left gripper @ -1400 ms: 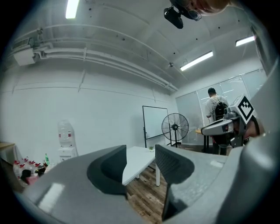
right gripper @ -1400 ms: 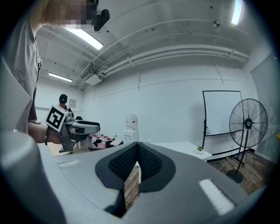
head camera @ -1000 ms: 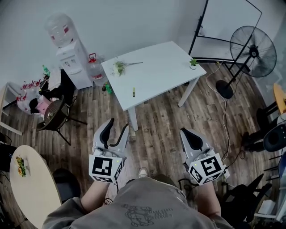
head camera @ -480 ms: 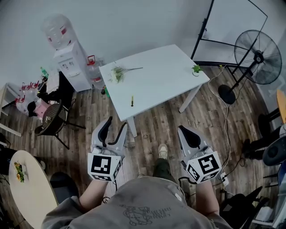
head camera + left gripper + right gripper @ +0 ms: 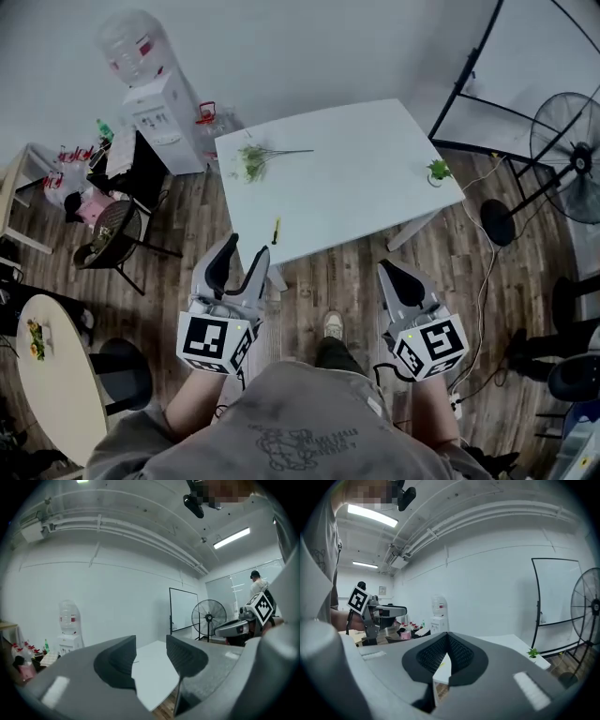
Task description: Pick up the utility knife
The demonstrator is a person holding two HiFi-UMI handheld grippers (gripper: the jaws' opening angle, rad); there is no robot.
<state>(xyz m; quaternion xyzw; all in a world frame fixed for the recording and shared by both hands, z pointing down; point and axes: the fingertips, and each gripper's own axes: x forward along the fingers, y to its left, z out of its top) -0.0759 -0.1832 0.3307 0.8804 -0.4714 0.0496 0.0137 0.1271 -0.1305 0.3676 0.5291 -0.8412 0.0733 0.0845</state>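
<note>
While your left gripper (image 5: 246, 247) is hanging open, empty, and your right gripper (image 5: 386, 269) is sitting closed on nothing, the utility knife (image 5: 276, 231) is lying beyond, near the white table (image 5: 366, 178) edge. Reaching hastily, you're risking knocking it off.

Utility knife (image 5: 276, 231) lies at the table's (image 5: 366, 197) near left edge; flower sprig (image 5: 251, 161) farther back, small plant (image 5: 438, 171) far right.

No words or numbers can be read.
The left gripper (image 5: 246, 248) and right gripper (image 5: 387, 272) carry black-and-white square markers, not letters; the water bottle (image 5: 127, 47) has a red label and the shirt (image 5: 298, 442) a print, both too small to read.
</note>
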